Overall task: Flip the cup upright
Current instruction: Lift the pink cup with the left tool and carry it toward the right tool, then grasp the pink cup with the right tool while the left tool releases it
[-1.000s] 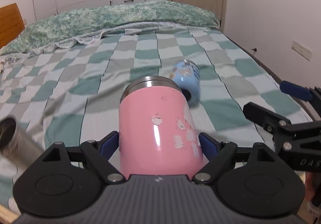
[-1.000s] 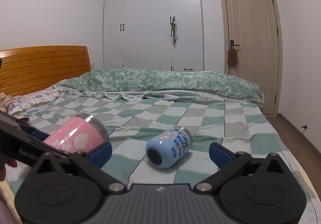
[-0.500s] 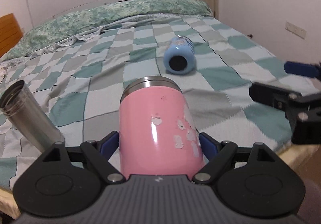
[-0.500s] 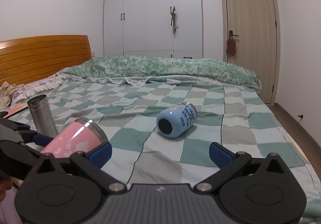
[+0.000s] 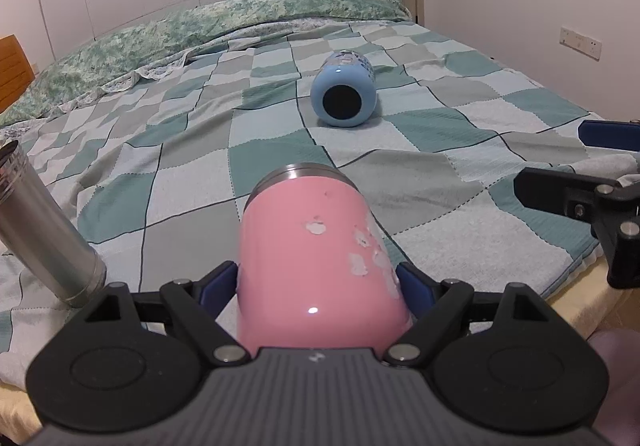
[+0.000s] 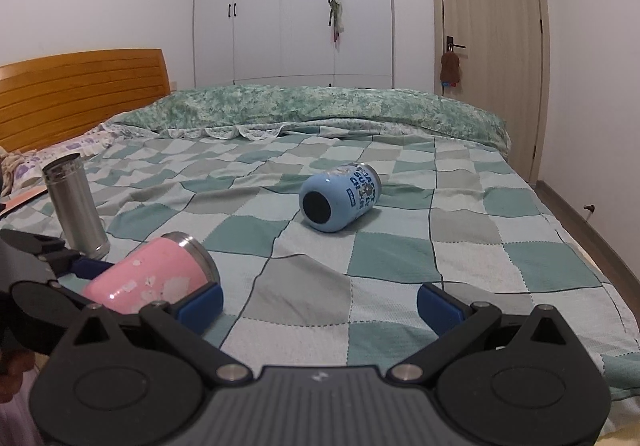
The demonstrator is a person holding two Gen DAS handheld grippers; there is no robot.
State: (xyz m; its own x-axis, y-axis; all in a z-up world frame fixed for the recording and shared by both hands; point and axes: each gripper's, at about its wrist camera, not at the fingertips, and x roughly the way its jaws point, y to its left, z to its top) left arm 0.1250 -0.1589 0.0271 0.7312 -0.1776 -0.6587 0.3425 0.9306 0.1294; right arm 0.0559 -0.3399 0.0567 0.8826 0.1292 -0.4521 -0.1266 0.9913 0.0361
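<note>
The left gripper [image 5: 316,282] is clamped on the pink cup [image 5: 316,262], whose long axis points forward along the fingers, steel rim away. The right gripper [image 6: 320,302] has its fingers apart, empty; the blue cup [image 6: 340,196] lies on its side well ahead, between them.

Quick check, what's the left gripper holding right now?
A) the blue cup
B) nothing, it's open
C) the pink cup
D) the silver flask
C. The left gripper has its blue pads pressed against both sides of the pink cup, while the blue cup lies on its side farther out on the bed and the silver flask stands apart on the left.
</note>
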